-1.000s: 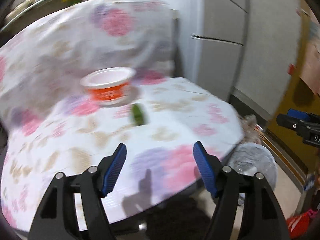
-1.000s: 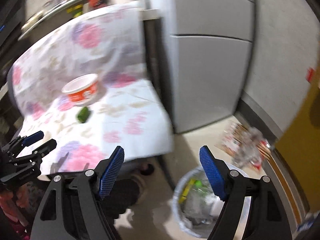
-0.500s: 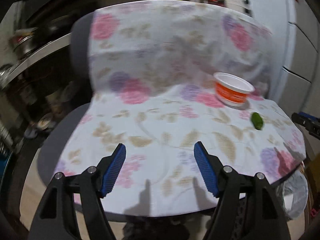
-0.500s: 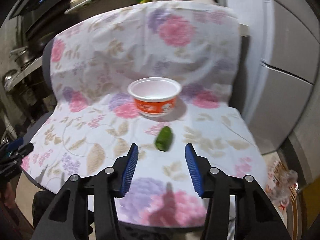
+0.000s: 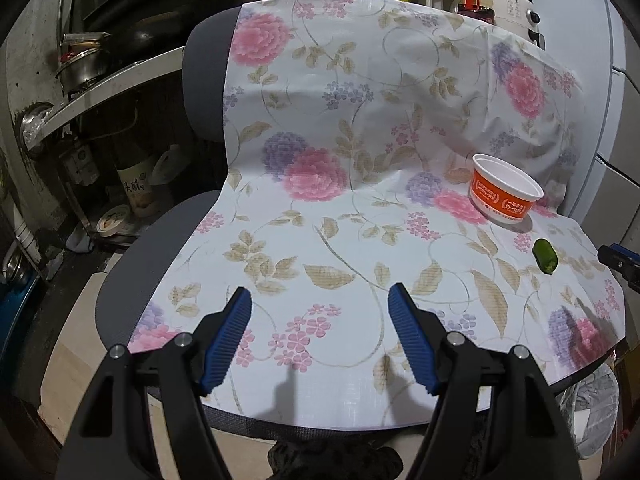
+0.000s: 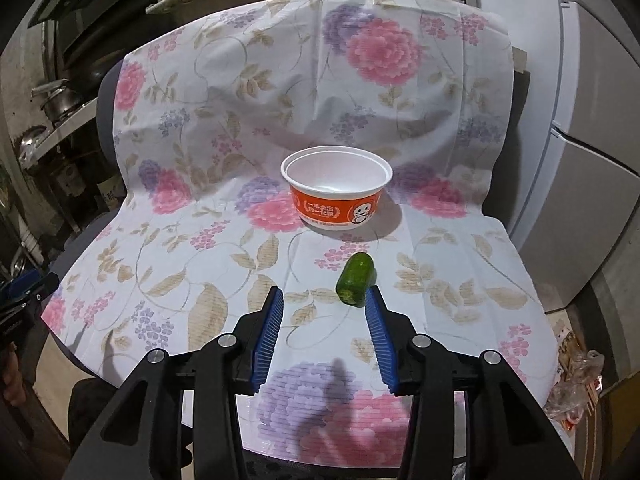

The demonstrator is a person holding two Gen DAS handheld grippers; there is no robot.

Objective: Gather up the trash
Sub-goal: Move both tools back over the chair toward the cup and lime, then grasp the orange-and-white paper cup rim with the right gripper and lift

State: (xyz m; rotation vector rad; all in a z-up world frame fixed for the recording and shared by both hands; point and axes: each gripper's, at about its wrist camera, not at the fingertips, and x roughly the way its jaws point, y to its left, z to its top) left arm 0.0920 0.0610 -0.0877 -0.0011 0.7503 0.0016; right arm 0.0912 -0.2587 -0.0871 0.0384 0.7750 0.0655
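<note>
A right gripper, jaws parted and empty, hovers over a floral cloth with a green cucumber piece just ahead, close to its right-hand finger, and an orange-and-white cup standing upright farther ahead. The left gripper, opened wide and holding nothing, hangs over bare cloth, the trash well off to its right. A clean pickup likely means sliding right to centre the piece, lowering, then closing gently so it cannot roll.
</note>
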